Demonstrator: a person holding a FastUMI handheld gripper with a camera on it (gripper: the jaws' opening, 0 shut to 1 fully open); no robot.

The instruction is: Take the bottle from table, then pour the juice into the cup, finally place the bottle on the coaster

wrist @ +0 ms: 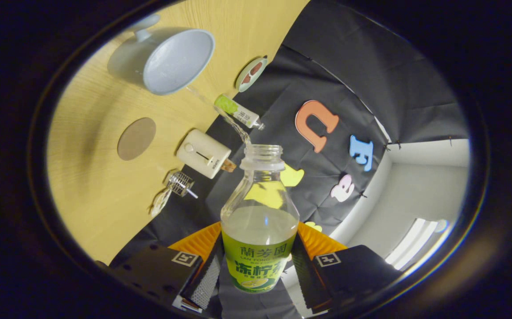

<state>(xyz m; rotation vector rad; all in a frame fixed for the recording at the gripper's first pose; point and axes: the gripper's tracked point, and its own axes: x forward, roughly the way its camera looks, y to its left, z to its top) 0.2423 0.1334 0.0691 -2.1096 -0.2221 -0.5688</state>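
A clear bottle [259, 221] with a green label and no cap sits between my fingers, and my gripper [258, 266] is shut on its lower body. The whole scene is rolled steeply, so the bottle is tilted toward the table. A thin stream of pale juice [225, 115] runs from its mouth toward a white cup [174, 60] with a handle on the wooden table [92, 186]. Beside the cup lies a round brown coaster [136, 138], bare.
Beyond the bottle's mouth stand a cream box-shaped device [203, 153], a small metal whisk-like tool [178, 184], a second green-labelled bottle [237, 110] lying by the table's far edge, and a small round dish [251, 73].
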